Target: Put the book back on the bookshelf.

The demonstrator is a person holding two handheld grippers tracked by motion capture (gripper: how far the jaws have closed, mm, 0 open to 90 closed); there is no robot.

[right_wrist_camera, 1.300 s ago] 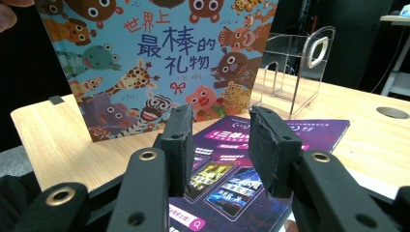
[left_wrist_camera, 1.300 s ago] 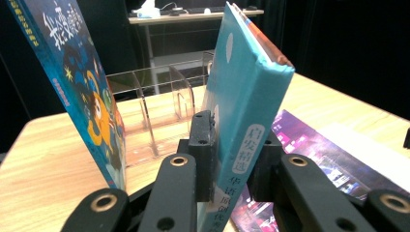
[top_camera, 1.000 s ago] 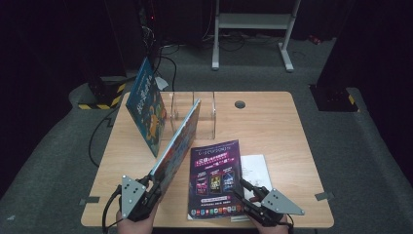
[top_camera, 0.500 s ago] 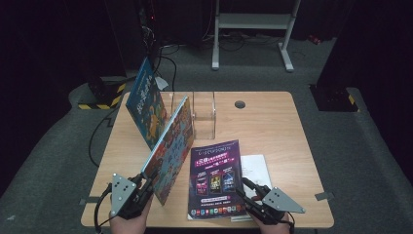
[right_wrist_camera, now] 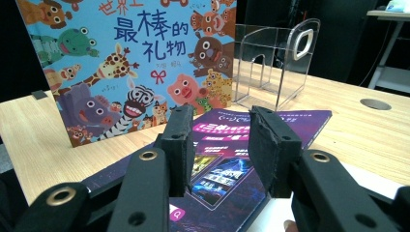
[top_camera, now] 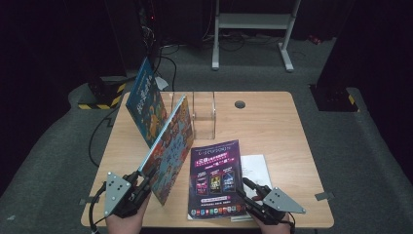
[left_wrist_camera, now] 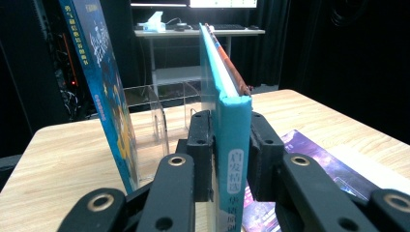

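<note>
Picture book (top_camera: 170, 146): hardcover with cartoon animals on the cover, standing on its lower edge and tilted, its spine end clamped between the jaws of the left hand-held gripper (top_camera: 146, 176). Those jaws have just been opening a little, with the spine (left_wrist_camera: 232, 159) between them and both pads against it.

Clear plastic rack (top_camera: 203, 114): ahead of the left hand-held gripper, beyond the book's far end. A second, blue book (top_camera: 145, 105) leans just left of it.

Right hand-held gripper (top_camera: 249, 189): jaws apart, empty, poised over the purple booklet (top_camera: 216, 178) lying flat on the surface (top_camera: 272, 122).

Handling note: keep the grip square on the spine, hold the book upright, line it up with a free slot, and slide it forward without nudging the blue book.
</note>
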